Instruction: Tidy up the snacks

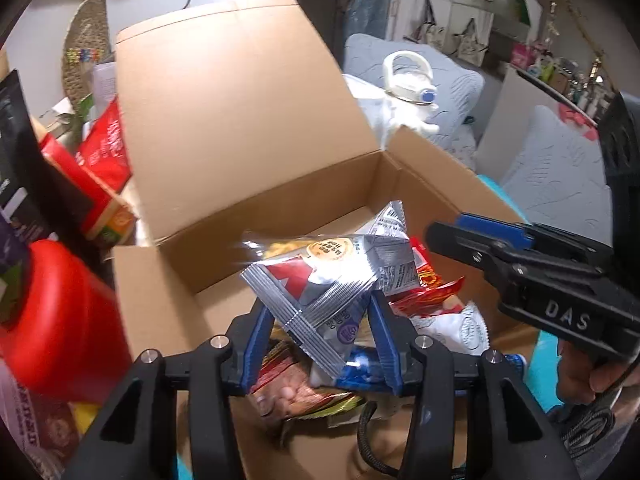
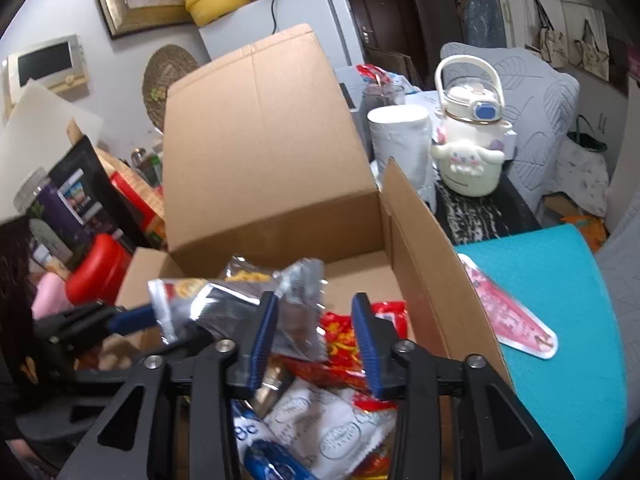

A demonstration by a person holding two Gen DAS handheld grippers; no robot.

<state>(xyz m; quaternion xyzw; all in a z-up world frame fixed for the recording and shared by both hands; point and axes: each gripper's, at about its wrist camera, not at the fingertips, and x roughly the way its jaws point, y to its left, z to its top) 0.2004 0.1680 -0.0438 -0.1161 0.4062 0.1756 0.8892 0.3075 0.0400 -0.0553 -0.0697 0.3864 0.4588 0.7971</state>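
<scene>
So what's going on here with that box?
A person is sorting snacks with two handheld grippers over an open cardboard box. The left gripper holds a silver packet above the pile of packets inside. The right gripper hangs open beside it, over a red packet.

The cardboard box (image 2: 272, 152) is plain brown. In it lies a silver snack bag (image 1: 320, 280) with a red shape and a yellow round mark, a red packet (image 2: 344, 344) with yellow pattern, and a white packet (image 2: 332, 432) with grey round prints. The mat (image 2: 560, 320) is teal. The kettle (image 2: 468, 140) is cream with a blue button. The pads (image 2: 264, 340) of the hand-held gripper are blue on black arms.
</scene>
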